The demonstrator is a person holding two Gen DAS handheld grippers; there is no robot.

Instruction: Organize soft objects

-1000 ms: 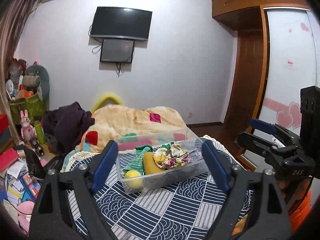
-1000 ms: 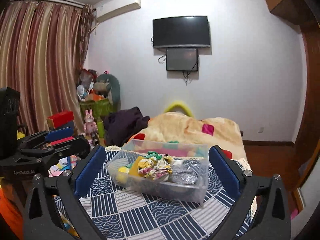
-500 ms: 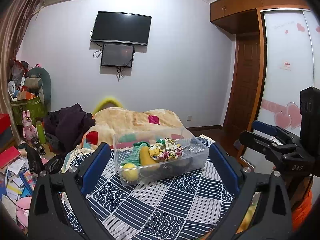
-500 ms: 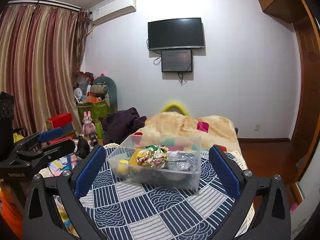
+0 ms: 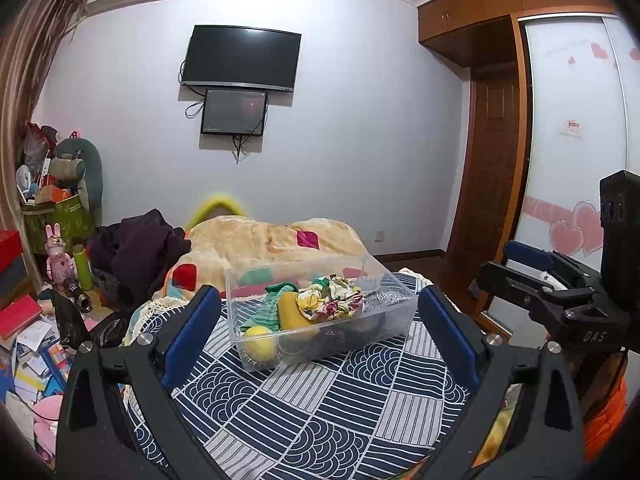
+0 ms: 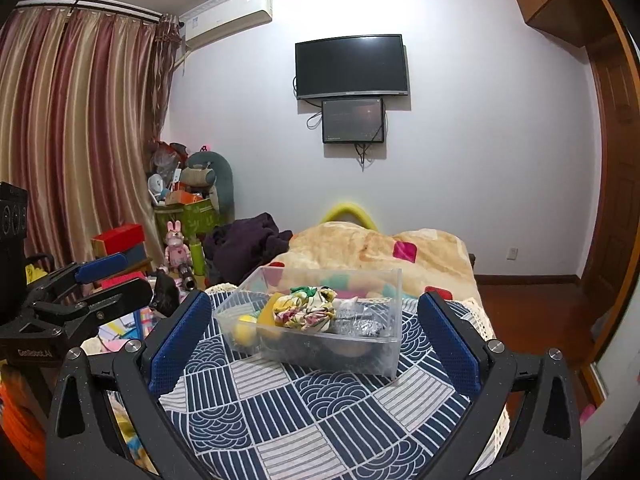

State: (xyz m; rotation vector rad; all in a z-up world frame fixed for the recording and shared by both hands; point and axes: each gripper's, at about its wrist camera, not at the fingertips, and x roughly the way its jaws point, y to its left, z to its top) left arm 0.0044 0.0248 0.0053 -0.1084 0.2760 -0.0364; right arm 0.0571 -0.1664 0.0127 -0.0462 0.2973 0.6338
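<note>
Holding position: both grippers hang above the near end of the bed, apart from the bin, gripping nothing.
Left gripper (image 5: 320, 322): fingers spread wide, released, blue pads either side of the bin in its view.
Right gripper (image 6: 314, 330): likewise spread wide and empty.
Clear plastic bin (image 5: 394, 316): sits on the blue-and-white patterned cover (image 5: 320, 408), between the grippers and the rumpled beige blanket (image 5: 272, 240).
Soft objects: all inside the bin, a floral cloth (image 5: 330, 300) on top, a green cloth (image 5: 276, 300) behind it, a mustard piece (image 5: 290, 314) and a yellow ball (image 5: 259, 342) at the near left corner.
Wall: a dark television (image 6: 352, 65) hangs over a smaller screen (image 6: 353, 120).
</note>
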